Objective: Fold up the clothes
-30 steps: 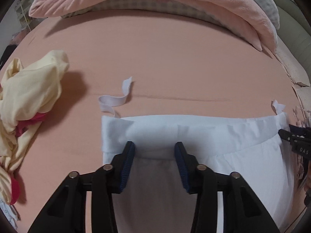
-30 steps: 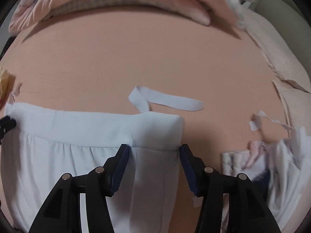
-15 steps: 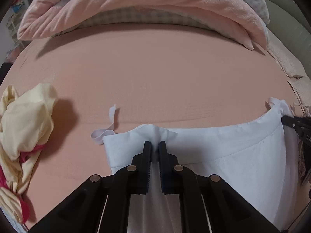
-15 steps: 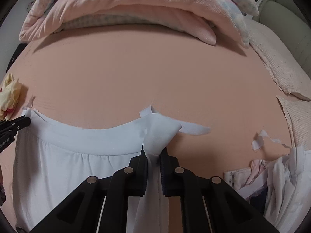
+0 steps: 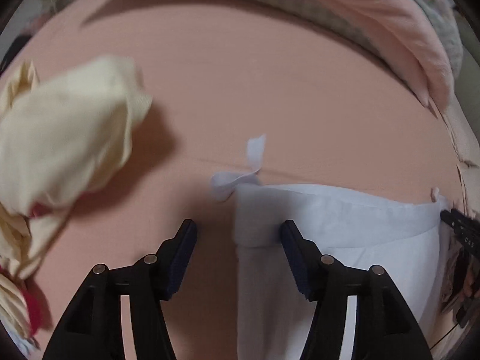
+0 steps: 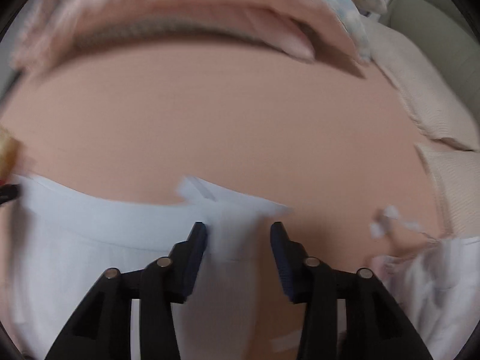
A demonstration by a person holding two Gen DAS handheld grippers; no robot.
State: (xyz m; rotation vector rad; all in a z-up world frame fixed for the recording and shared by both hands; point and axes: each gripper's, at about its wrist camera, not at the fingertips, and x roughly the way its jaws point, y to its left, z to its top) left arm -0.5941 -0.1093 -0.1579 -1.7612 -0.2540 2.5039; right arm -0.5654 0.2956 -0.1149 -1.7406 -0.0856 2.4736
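Note:
A white garment (image 5: 345, 219) with a wide waistband lies flat on the peach bed sheet (image 5: 240, 90). A white tie strip (image 5: 252, 156) sticks out at its left corner. My left gripper (image 5: 238, 234) is open, its jaws astride that left corner. In the right wrist view the same garment (image 6: 105, 234) shows, with a tie strip (image 6: 234, 195) at its right corner. My right gripper (image 6: 238, 234) is open, its jaws astride the right corner. The right gripper's tip also shows in the left wrist view (image 5: 459, 225).
A crumpled yellow garment (image 5: 66, 138) with red trim lies to the left. A pink quilt (image 5: 330, 9) is piled along the far edge. A heap of white and pink clothes (image 6: 429, 270) lies at the right, beside cream pillows (image 6: 420, 90).
Both grippers were shut on the waistband corners half a second ago and have opened. The garment's top edge now lies flat on the sheet.

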